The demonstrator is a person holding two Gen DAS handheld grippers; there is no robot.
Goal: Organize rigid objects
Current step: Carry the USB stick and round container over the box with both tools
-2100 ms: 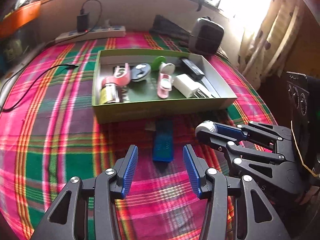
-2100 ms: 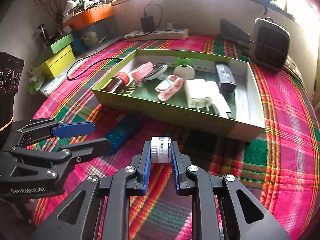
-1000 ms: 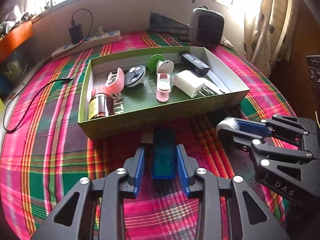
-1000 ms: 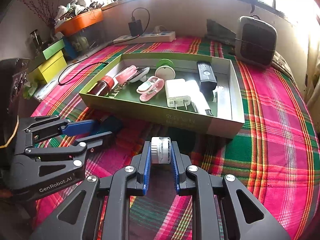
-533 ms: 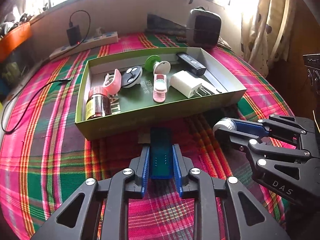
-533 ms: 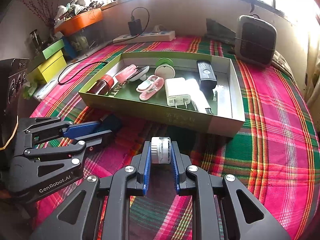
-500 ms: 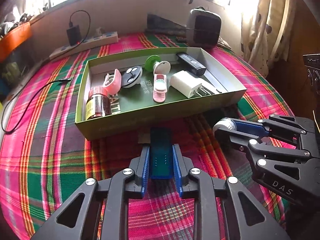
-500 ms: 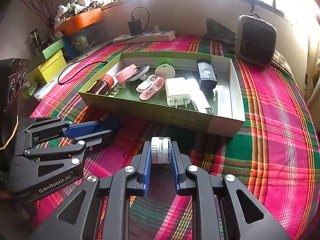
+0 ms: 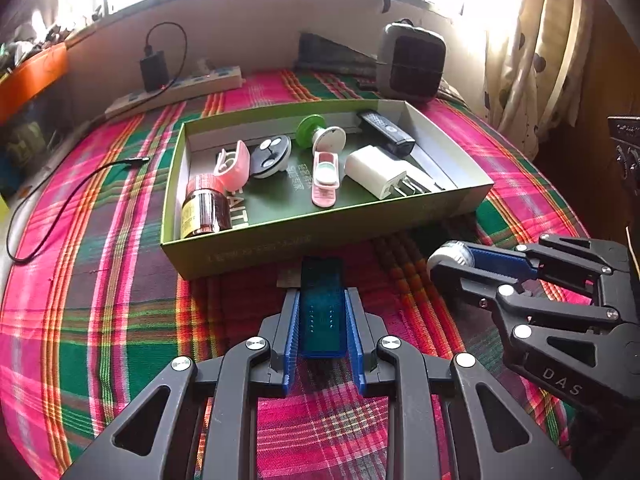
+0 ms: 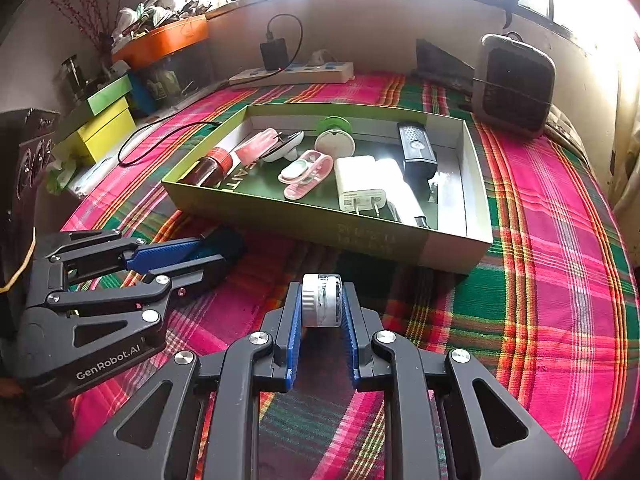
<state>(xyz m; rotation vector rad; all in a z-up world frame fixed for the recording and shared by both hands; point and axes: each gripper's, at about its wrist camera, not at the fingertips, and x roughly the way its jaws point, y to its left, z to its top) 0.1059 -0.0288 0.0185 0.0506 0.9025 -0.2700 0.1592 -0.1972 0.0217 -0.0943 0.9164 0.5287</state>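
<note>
Plaid bed (image 9: 100,320), green tray (image 9: 280,240)

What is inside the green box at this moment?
The green box holds a brown jar, pink clip, black key fob, green-and-white disc, pink case, white charger and black remote. The near wall hides the floor's front strip.

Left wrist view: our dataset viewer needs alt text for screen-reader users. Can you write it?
The left tool is shut on a blue rectangular block on a plaid cloth, just in front of a green tray holding a white charger, a brown jar and other small items. At right, the right tool grips a small white jar.
</note>
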